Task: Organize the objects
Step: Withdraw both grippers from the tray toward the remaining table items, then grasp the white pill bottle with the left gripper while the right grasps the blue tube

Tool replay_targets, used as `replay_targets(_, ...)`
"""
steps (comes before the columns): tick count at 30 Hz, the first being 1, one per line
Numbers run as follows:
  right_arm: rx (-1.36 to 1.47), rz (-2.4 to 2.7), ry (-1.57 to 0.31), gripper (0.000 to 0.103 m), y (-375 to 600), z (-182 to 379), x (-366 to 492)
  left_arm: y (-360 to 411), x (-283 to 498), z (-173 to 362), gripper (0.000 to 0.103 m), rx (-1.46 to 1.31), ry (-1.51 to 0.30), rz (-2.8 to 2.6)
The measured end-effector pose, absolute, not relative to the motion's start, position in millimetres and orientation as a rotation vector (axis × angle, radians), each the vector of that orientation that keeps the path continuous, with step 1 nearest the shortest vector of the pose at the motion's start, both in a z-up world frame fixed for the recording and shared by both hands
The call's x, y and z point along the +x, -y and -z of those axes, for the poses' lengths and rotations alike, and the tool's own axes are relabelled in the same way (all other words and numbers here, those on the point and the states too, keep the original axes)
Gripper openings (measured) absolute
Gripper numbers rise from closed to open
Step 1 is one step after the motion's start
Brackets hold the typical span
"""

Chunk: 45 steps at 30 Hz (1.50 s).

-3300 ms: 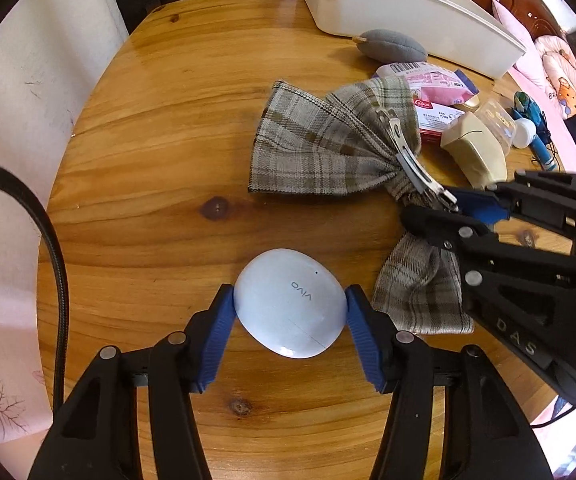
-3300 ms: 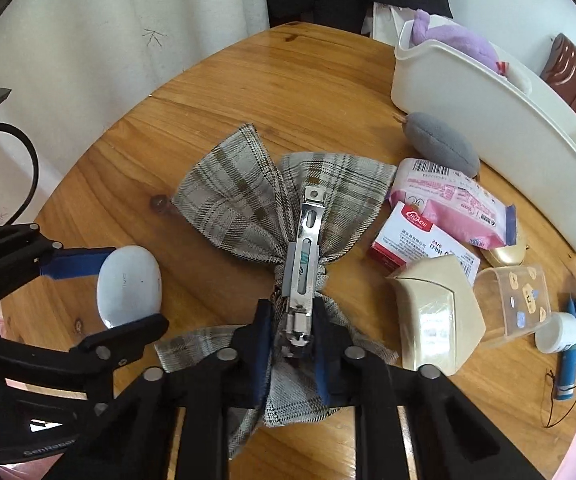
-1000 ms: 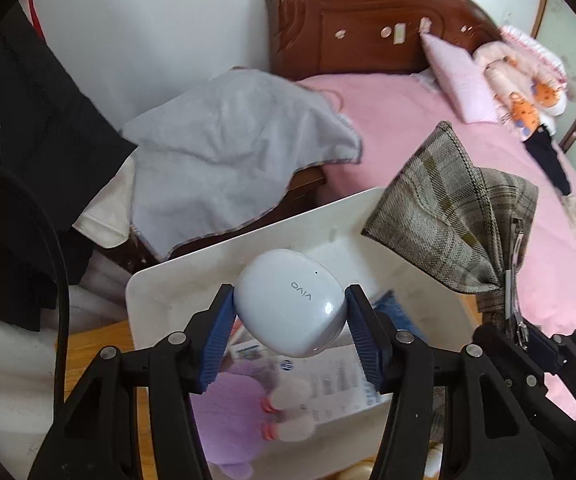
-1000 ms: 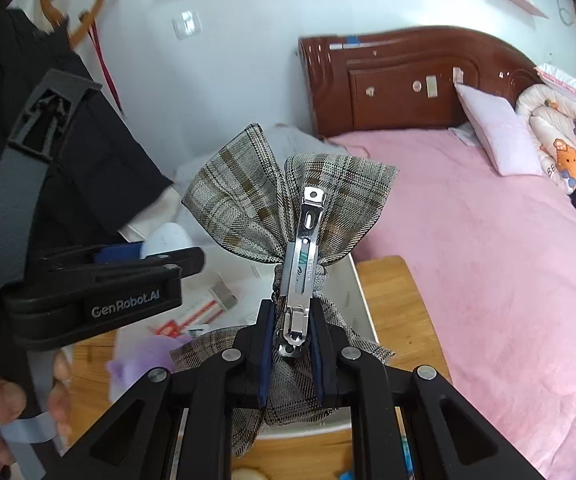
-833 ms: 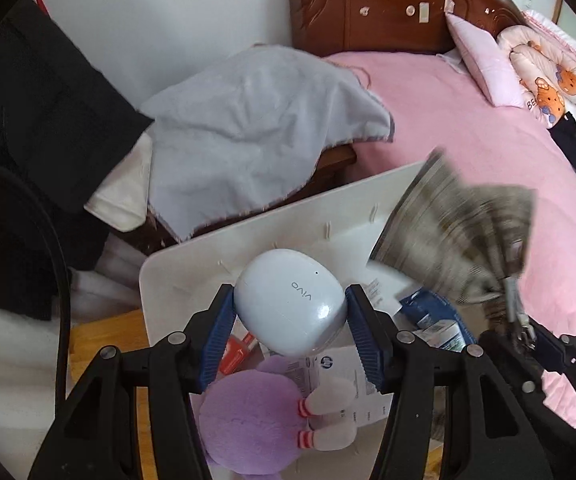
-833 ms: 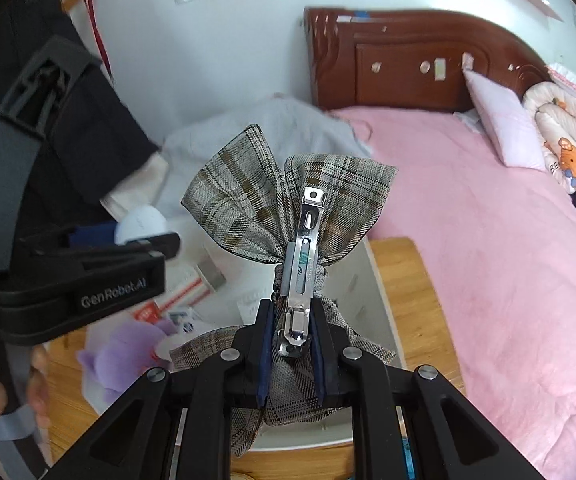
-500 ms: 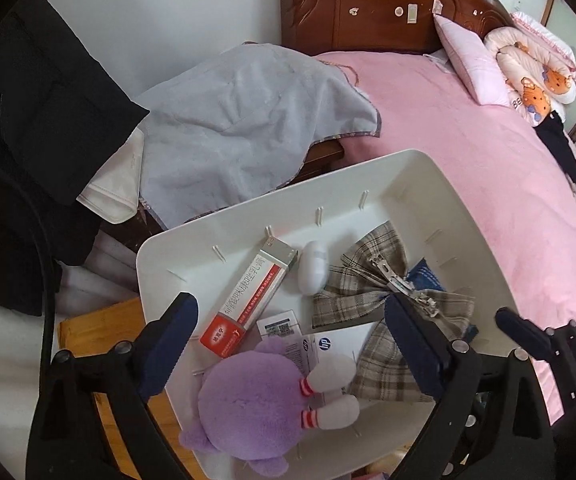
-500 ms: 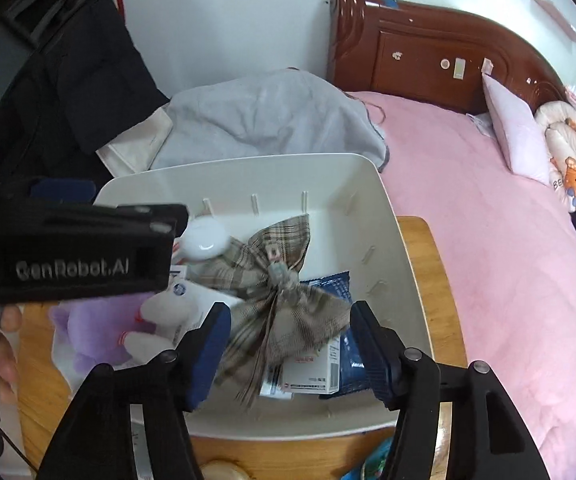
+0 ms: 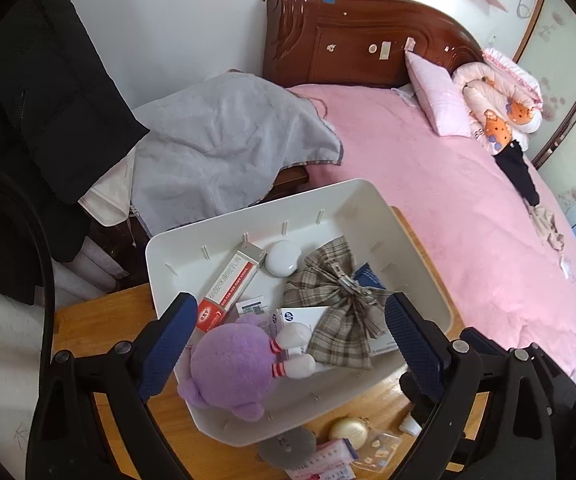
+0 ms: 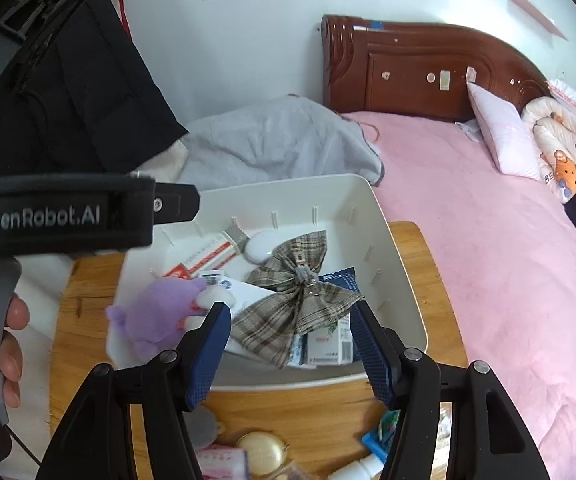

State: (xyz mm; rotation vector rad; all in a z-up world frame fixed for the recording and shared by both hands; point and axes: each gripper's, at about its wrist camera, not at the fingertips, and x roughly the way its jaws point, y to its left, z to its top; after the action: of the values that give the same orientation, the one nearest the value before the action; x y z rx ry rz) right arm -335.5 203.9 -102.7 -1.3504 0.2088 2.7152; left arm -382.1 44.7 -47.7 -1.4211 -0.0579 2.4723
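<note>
A white bin stands on the wooden table. In it lie the white earbud case, the plaid bow hair clip, a purple plush toy, a red and white tube box and some packets. My left gripper is open and empty above the bin's near side. My right gripper is open and empty above the bin's near edge. The left gripper's body also shows at the left of the right wrist view.
On the wooden table in front of the bin lie a gold compact, a grey pouch, pink packets and small items. A pink bed and a grey towel lie behind the bin.
Both grippers carried their objects from the table over the bin and opened. The earbud case and the plaid bow now lie in the bin. Both grippers have drawn back slightly.
</note>
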Motion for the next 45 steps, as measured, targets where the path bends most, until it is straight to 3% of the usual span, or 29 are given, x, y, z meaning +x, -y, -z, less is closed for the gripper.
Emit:
replay_targets(12,-1.240,-2.860,-0.280,0.063,-190,58,-283,-44,-337,-7,0.096,-1.307,0.093,-2.547)
replay_targets(22,-1.179,-2.938,-0.277,0.063,-230,43,-238,-96,-309,-17,0.096,-1.286,0.124,-2.559)
replay_targets(33,-1.136,-2.877,-0.293,0.063,-295,77,-183,-171,-292,18,0.096,-1.319,0.119,-2.466)
replay_targets(45,-1.209,-2.889,-0.163,0.063,-316,137,-133,-204,-292,91,0.096,-1.489,0.172,-2.374)
